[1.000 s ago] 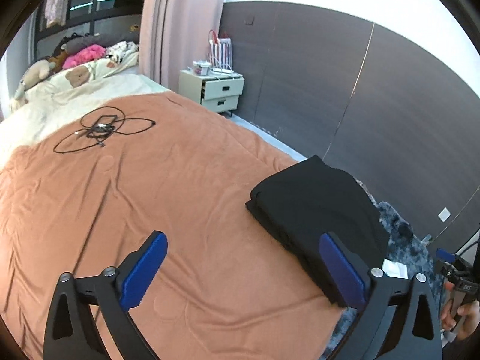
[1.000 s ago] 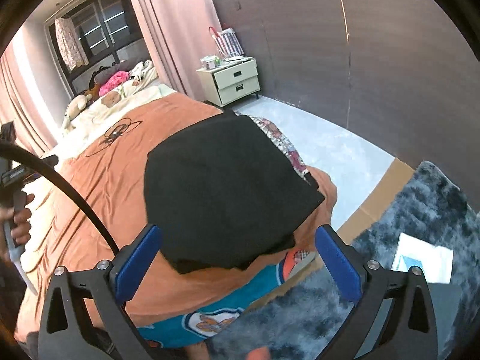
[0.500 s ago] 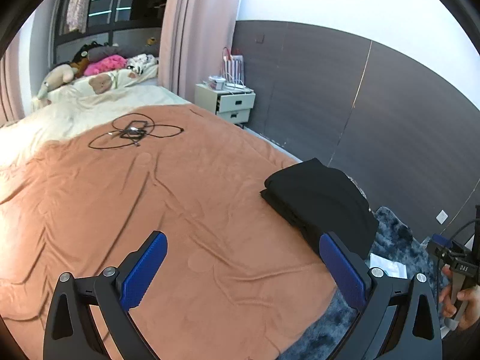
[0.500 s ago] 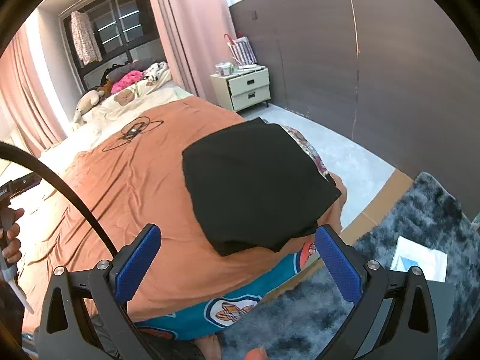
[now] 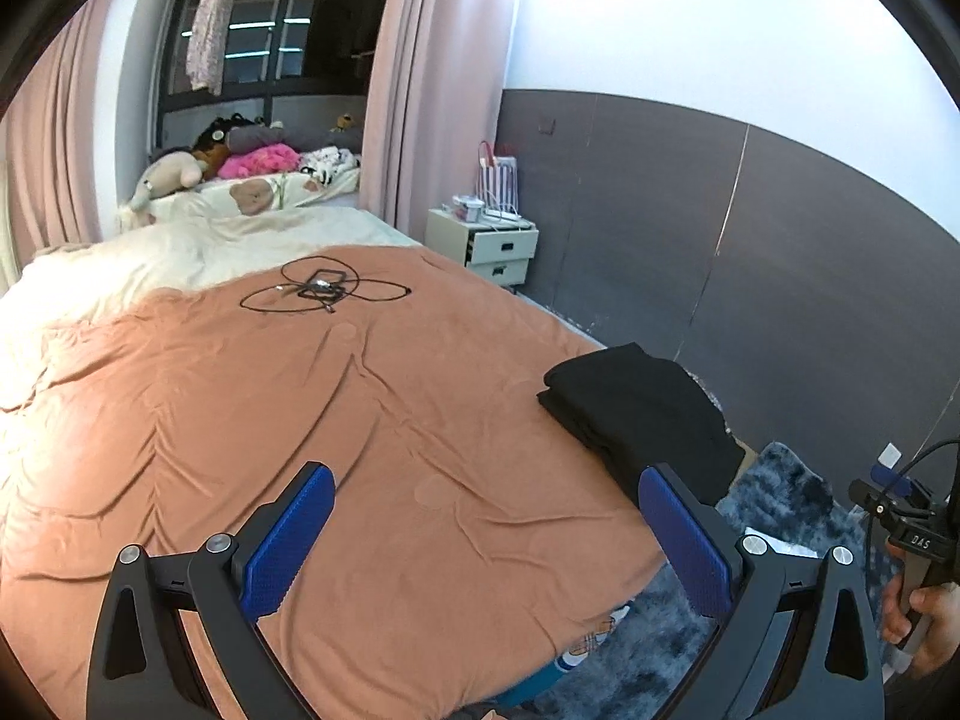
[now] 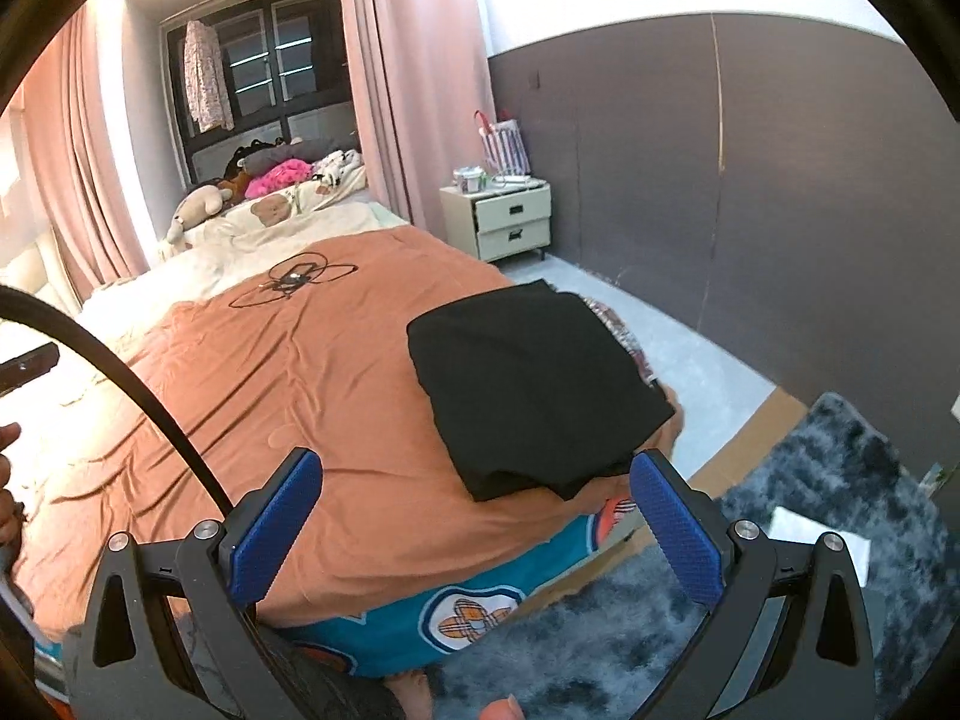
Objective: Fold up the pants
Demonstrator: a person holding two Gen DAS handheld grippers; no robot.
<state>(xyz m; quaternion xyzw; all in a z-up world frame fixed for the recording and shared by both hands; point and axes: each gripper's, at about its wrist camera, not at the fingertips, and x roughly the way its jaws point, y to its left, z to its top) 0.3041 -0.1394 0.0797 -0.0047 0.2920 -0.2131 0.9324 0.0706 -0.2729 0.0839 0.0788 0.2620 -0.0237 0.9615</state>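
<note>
The black fabric pants (image 6: 534,396) lie folded into a flat, thick rectangle on the rust-orange bedspread (image 6: 312,396), at the bed's near right corner beside the dark grey panelled wall (image 6: 780,192). The long axis of the folded stack runs from the foot edge of the bed toward the headboard end, roughly along the bed's side edge; its near short end hangs slightly over the foot edge, above the blue patterned sheet (image 6: 474,606). In the left wrist view the same stack (image 5: 642,414) shows layered edges on its left side.

The left gripper (image 5: 486,546), with blue ribbed pads, is spread wide and holds nothing, hovering above the bedspread clear of the pants. The right gripper (image 6: 474,534) is likewise spread wide and empty, just short of the stack's near end.

A coil of black cable (image 5: 324,291) lies farther up the bed. A shaggy dark grey rug (image 6: 810,480) covers the floor beside the bed.
</note>
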